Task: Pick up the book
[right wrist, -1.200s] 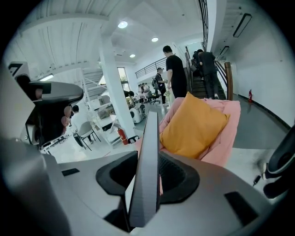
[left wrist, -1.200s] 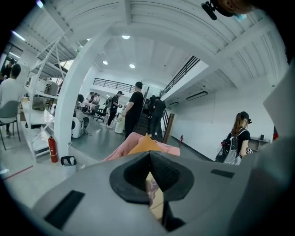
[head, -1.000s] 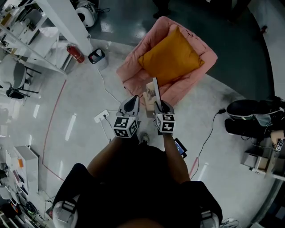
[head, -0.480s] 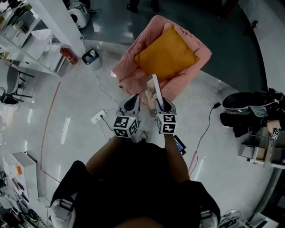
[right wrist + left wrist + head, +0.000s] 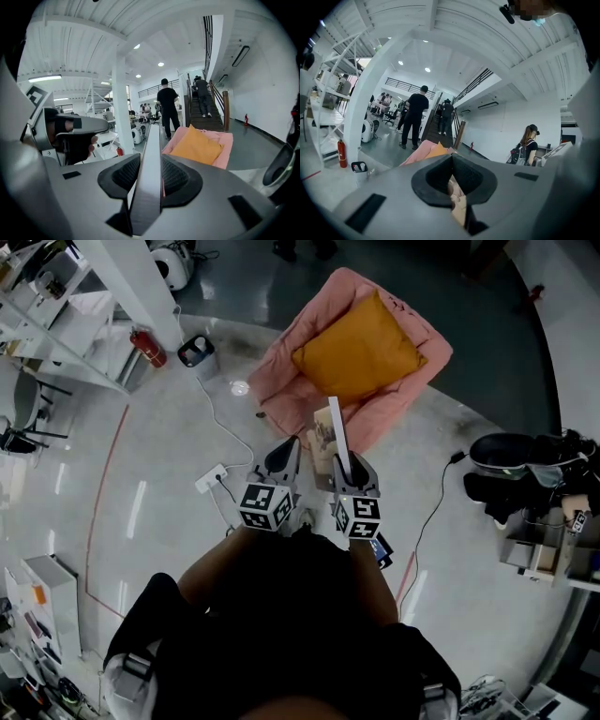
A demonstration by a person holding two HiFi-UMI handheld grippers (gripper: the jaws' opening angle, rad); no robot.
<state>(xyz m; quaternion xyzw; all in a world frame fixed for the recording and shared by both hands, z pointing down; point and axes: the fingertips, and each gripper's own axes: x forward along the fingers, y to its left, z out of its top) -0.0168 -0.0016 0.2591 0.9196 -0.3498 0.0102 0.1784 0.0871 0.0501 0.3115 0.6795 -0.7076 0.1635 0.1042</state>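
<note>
Near the pink armchair (image 5: 286, 390), right gripper (image 5: 344, 461) clamps the book (image 5: 324, 437); left gripper (image 5: 284, 454) has jaws pressed together

Glossy grey floor (image 5: 159, 456) carries a pink armchair (image 5: 281, 376), white power strip (image 5: 213, 479), red fire extinguisher (image 5: 142, 345) and small black bin (image 5: 195, 352).

Left tool (image 5: 285, 450) and right tool (image 5: 346, 463) sit side by side (left closed, right clamped).

The book (image 5: 323, 438) stands on its edge between the jaws of the right tongs (image 5: 349, 468). The left tongs (image 5: 284, 457) are just beside it, on the left. Behind the book is an armchair (image 5: 298, 395) with a cushion (image 5: 361, 348) on it. A power strip (image 5: 214, 479) lies on the floor, further left.
</note>
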